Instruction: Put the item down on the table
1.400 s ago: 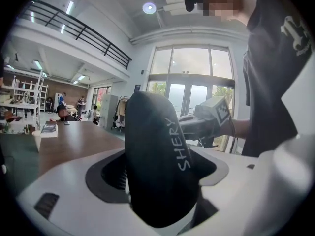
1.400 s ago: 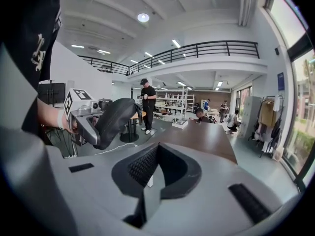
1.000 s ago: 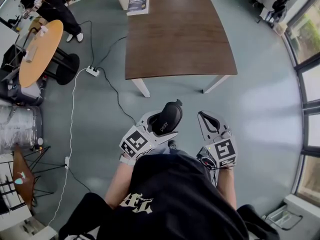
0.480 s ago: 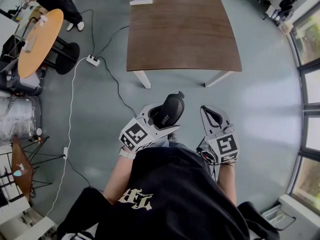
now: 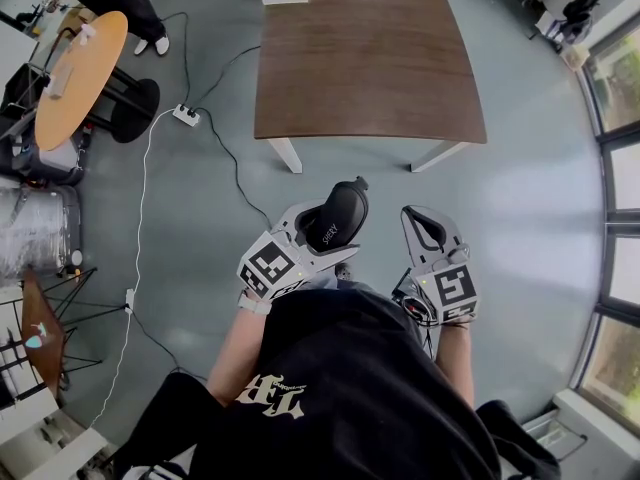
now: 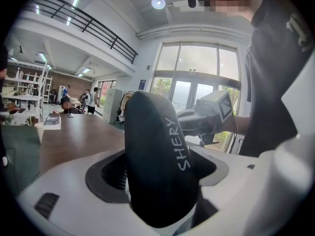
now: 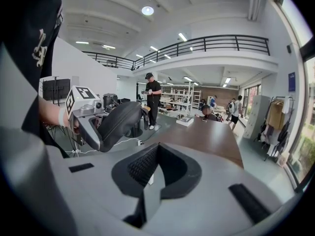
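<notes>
The left gripper [image 5: 318, 230] is clamped on a black case [image 6: 157, 156] lettered SHERY, holding it in the air in front of the person, well short of the brown table [image 5: 370, 58]. The right gripper [image 5: 425, 230] hangs beside it, jaws together, nothing between them

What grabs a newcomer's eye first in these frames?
A black oval case printed SHERY is clamped in the jaws of the left gripper, low centre in the head view. The right gripper beside it is shut on nothing. The dark brown wooden table stands ahead.
</notes>
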A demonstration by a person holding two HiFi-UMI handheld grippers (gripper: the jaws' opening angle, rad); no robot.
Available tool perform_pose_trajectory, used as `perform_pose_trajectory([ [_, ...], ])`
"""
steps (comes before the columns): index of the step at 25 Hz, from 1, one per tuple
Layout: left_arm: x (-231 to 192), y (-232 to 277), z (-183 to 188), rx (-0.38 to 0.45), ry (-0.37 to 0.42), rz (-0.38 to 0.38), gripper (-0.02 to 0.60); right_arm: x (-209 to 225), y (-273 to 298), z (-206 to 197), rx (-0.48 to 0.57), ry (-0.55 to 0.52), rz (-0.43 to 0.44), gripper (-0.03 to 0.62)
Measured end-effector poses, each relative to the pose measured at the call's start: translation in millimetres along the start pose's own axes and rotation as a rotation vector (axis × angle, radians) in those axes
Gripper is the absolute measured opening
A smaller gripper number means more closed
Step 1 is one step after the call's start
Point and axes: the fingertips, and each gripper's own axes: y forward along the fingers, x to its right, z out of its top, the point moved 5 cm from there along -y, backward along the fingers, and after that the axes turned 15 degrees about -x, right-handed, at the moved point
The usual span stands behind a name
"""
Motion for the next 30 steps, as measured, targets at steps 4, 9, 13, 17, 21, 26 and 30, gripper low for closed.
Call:
perform_pose_trajectory([
  [4,-6.0,-0.5,1.3,0.005,-0.013,0.012,0.374,4.9,2.4,3.7,-0.008,-0.010,0.001,-0.012],
  [9,-16.4,-8.1,-2.8,0.015,-0.034,0.023,0.374,6.0,10.6,9.1,-0.013,0.012,0.002,-0.012],
  [13,-23.6,-10.2,-3.0,0.013,-0.038,0.026,0.374,6.9,14.9,14.1,-0.036,-0.022,-0.004,-0.012],
  [17,-30.5,-7.5,-0.5,0.018,-0.042,0.021,0.374,7.2,20.2,16.8,-0.019,-0.024,0.010,-0.012],
  [21,-36.7,-6.2,2.5,0.017,-0.036,0.015,0.374,8.4,25.0,20.2,-0.026,-0.026,0.008,-0.012],
  [26,-45.2,-4.7,2.7,0.015,-0.039,0.005,0.374,12.8,31.9,25.2,-0.029,-0.016,0.002,-0.012],
  [30,-53.8,-5.5,3.2,0.009,-0.043,0.005,0.374,16.1,37.9,30.0,-0.027,-0.005,0.001,-0.012],
])
